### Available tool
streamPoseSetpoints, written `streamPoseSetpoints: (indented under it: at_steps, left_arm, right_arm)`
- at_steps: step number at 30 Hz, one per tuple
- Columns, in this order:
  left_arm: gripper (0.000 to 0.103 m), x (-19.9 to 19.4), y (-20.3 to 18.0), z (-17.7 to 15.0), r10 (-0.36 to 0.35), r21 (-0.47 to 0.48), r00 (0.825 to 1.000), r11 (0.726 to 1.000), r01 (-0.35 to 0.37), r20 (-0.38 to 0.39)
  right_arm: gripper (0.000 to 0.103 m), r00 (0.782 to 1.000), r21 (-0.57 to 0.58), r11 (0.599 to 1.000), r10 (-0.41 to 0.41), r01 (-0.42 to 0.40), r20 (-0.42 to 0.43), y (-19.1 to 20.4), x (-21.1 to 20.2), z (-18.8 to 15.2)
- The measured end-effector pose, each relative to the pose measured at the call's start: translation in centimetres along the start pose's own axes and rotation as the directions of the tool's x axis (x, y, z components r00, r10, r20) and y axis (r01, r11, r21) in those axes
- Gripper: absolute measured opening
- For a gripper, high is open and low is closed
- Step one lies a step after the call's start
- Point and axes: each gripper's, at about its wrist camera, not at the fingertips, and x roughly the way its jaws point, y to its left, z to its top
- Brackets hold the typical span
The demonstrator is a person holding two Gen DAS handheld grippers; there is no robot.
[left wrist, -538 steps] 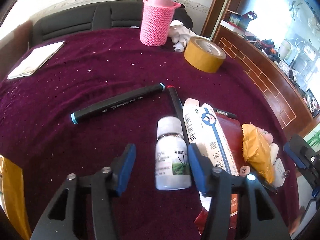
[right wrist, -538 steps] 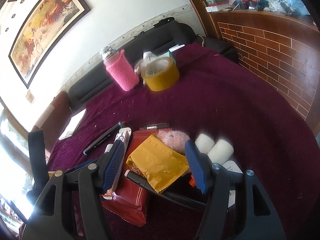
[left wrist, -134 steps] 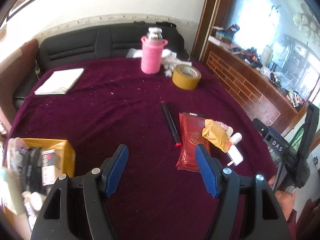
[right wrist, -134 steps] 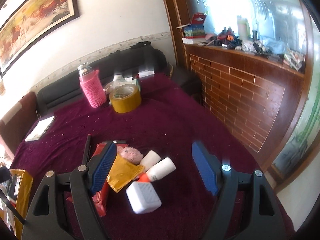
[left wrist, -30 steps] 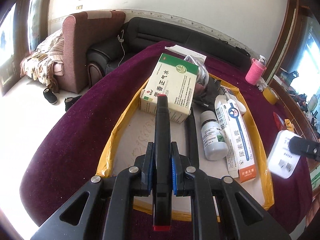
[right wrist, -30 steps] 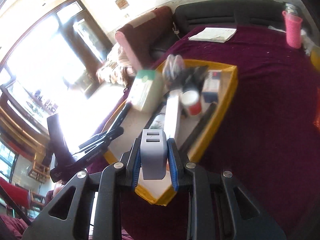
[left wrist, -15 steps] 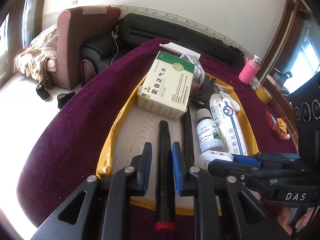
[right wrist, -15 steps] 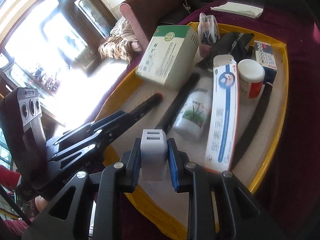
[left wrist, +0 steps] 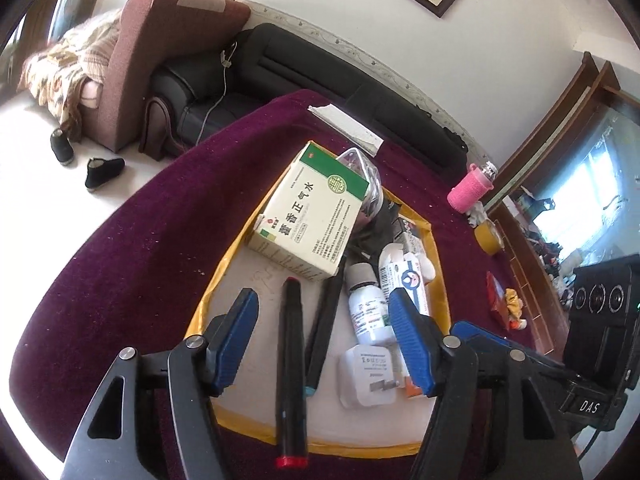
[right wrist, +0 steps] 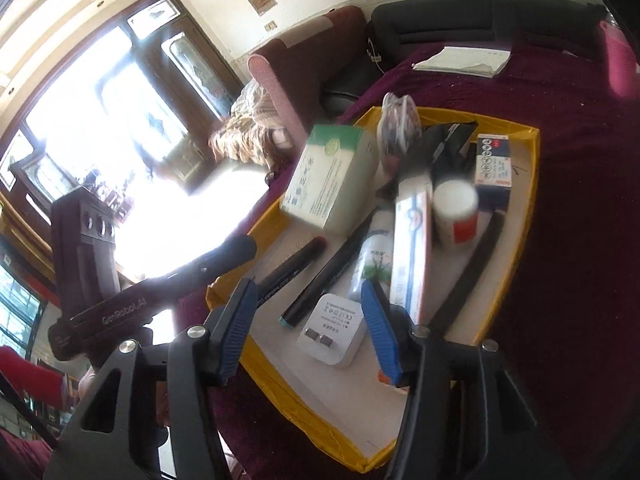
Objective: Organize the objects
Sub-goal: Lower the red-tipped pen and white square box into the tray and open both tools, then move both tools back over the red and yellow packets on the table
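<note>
A yellow-rimmed tray (left wrist: pixel 208 300) (right wrist: pixel 520 248) lies on the maroon table. My left gripper (left wrist: pixel 324 340) is open above a black red-capped marker (left wrist: pixel 291 364), which lies in the tray with its end over the front rim. My right gripper (right wrist: pixel 308 328) is open over a white plug adapter (right wrist: pixel 334 334) (left wrist: pixel 370 376) lying in the tray. Also in the tray are a second black marker (left wrist: pixel 326 320), a white bottle (left wrist: pixel 366 308), a long tube box (right wrist: pixel 412 256), a green-and-white medicine box (left wrist: pixel 308 216) (right wrist: pixel 332 176) and a small jar (right wrist: pixel 456 212).
Further along the table are a pink-sleeved bottle (left wrist: pixel 470 188), a yellow tape roll (left wrist: pixel 490 236), a red packet (left wrist: pixel 498 292) and white paper (left wrist: pixel 344 128). A black sofa (left wrist: pixel 320 72) and an armchair (left wrist: pixel 160 60) stand beyond the table edge. The other gripper's arm (right wrist: pixel 160 292) reaches in from the left.
Both grippers have opened. The left let go of the red-capped marker and the right let go of the white adapter; both now lie in the tray.
</note>
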Motion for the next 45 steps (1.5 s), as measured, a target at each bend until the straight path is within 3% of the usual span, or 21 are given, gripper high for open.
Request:
streamPoseSetpoints:
  at_steps: [2, 6, 8, 10, 14, 18, 20, 23, 29, 32, 35, 40, 45]
  left_arm:
    - [0.063, 0.9, 0.0, 0.8, -0.021, -0.042, 0.999, 0.999, 0.020, -0.027]
    - [0.065, 4.2, 0.3, 2.2, -0.004, -0.129, 0.994, 0.992, -0.010, -0.113]
    - [0.067, 5.5, -0.2, 3.2, 0.068, -0.111, 0.991, 0.991, -0.081, -0.116]
    - [0.067, 6.5, -0.6, 4.2, 0.074, -0.109, 0.991, 0.990, -0.086, -0.110]
    - [0.067, 8.4, -1.6, 6.0, -0.011, -0.132, 0.995, 0.991, -0.002, -0.098]
    - [0.067, 8.7, -3.1, 6.6, 0.056, -0.082, 0.995, 0.995, -0.062, -0.077]
    - [0.068, 7.9, -3.6, 5.9, 0.064, -0.057, 0.995, 0.996, -0.068, -0.075]
    - [0.068, 6.1, -4.7, 4.7, 0.139, 0.029, 0.989, 0.990, -0.138, -0.058]
    - [0.068, 1.3, -8.3, 1.5, 0.271, 0.224, 0.955, 0.930, -0.293, 0.123]
    - [0.069, -0.1, -10.2, 0.3, 0.282, 0.281, 0.939, 0.901, -0.330, 0.199]
    - [0.076, -0.4, -12.4, -1.0, 0.280, 0.326, 0.931, 0.880, -0.346, 0.233]
    - [0.076, 1.3, -16.4, -3.2, 0.219, 0.420, 0.960, 0.865, -0.274, 0.174]
    - [0.076, 3.1, -19.5, -5.4, 0.193, 0.471, 0.976, 0.855, -0.219, 0.102]
  right_arm:
    - [0.058, 1.000, 0.031, 1.000, 0.000, -0.001, 0.030, -0.5, -0.5, 0.3]
    - [0.059, 0.996, 0.096, 0.995, -0.031, 0.023, 0.083, -2.4, -2.4, 0.4]
    - [0.059, 0.995, 0.118, 0.993, -0.040, 0.029, 0.096, -3.1, -2.9, 0.1]
    - [0.059, 0.993, 0.142, 0.989, -0.044, 0.029, 0.105, -3.7, -3.5, -0.2]
    - [0.059, 0.991, 0.173, 0.984, -0.059, 0.038, 0.117, -4.8, -4.4, -0.5]
    - [0.059, 0.988, 0.197, 0.979, -0.077, 0.050, 0.130, -5.5, -5.4, -0.9]
    - [0.059, 0.987, 0.200, 0.978, -0.086, 0.058, 0.137, -6.0, -6.0, -1.1]
    - [0.060, 0.983, 0.206, 0.975, -0.111, 0.080, 0.146, -6.7, -6.7, -1.3]
    - [0.061, 0.972, 0.224, 0.963, -0.188, 0.153, 0.145, -8.0, -6.8, -1.7]
    - [0.061, 0.955, 0.200, 0.951, -0.264, 0.235, 0.135, -8.0, -6.5, -2.1]
    - [0.061, 0.925, 0.158, 0.930, -0.354, 0.332, 0.140, -7.9, -7.0, -2.5]
    - [0.064, 0.870, 0.124, 0.884, -0.466, 0.450, 0.163, -8.6, -8.7, -3.0]
    - [0.064, 0.800, 0.140, 0.818, -0.575, 0.558, 0.174, -10.6, -11.0, -3.5]
